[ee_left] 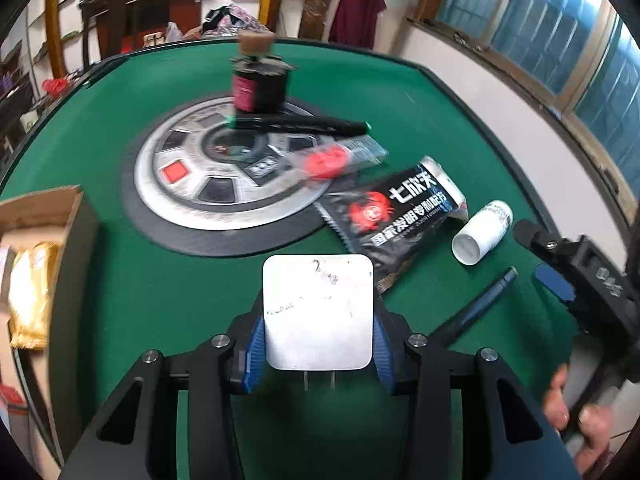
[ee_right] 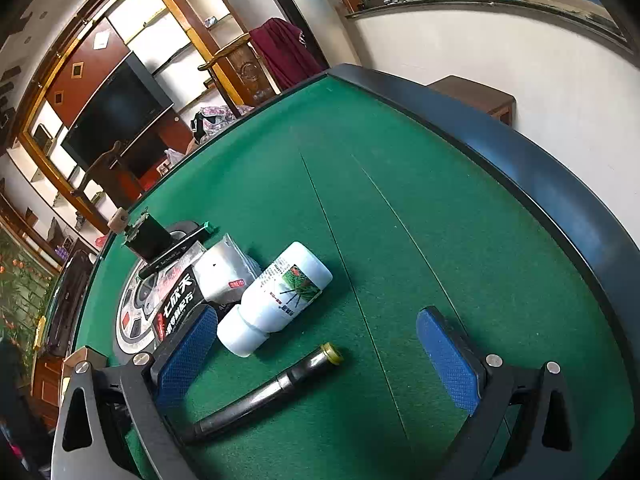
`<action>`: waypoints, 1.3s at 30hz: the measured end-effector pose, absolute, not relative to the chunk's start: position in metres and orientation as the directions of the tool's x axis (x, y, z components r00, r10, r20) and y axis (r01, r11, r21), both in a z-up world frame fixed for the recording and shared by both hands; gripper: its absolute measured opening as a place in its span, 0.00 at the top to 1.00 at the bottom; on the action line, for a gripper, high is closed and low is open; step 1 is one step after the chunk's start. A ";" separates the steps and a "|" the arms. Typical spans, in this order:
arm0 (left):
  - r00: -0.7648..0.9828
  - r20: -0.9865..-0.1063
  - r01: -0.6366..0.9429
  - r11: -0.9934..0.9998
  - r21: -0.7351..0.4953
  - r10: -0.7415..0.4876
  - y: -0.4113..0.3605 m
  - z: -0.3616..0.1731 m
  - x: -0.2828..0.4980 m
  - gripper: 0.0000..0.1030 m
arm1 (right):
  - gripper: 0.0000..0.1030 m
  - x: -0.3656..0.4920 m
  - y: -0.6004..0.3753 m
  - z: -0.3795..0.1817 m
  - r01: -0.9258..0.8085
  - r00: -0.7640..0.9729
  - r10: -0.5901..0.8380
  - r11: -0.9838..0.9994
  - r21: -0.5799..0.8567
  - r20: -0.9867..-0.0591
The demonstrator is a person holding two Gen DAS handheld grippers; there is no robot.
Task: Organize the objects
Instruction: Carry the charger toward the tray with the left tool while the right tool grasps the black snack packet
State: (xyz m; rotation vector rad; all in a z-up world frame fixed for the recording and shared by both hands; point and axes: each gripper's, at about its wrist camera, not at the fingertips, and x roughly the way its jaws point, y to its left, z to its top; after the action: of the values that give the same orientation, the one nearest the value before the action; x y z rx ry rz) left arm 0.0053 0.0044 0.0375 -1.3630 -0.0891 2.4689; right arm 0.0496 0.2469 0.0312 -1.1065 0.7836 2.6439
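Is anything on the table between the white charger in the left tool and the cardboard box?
Nothing visible does. The white charger sits between the left tool's pads, and only bare green felt lies between it and the cardboard box at left.

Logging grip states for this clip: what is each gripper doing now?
Left gripper: shut on the white plug adapter.
Right gripper: open, holding nothing.

Open green desk (ee_right: 440, 208) on your right side, far to the rim. Your left is walled by the cardboard box (ee_left: 60, 240). Ahead, the black pouch (ee_left: 396, 208), white bottle (ee_left: 482, 232) and dark pen (ee_right: 272, 388) crowd the middle.
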 end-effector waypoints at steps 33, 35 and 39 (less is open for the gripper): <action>-0.677 -0.666 0.001 -0.904 -0.428 0.314 -0.213 0.079 0.111 0.58 | 0.09 -0.003 0.162 0.053 -0.146 -0.570 -0.392 -0.816 0.559 -0.722; -0.680 -0.662 0.006 -0.901 -0.434 0.314 -0.222 0.078 0.112 0.58 | 0.12 -0.018 0.153 0.048 -0.178 -0.543 -0.351 -0.840 0.512 -0.763; -0.684 -0.655 0.014 -0.892 -0.453 0.322 -0.242 0.075 0.117 0.57 | 0.26 -0.042 0.146 0.040 -0.262 -0.513 -0.230 -0.875 0.406 -0.827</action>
State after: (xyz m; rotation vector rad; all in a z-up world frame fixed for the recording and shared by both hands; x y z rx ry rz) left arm 0.1167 -0.2421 0.0751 -1.1560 -0.6446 2.6577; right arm -0.0425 0.1463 0.0395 -1.5400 0.7791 2.6022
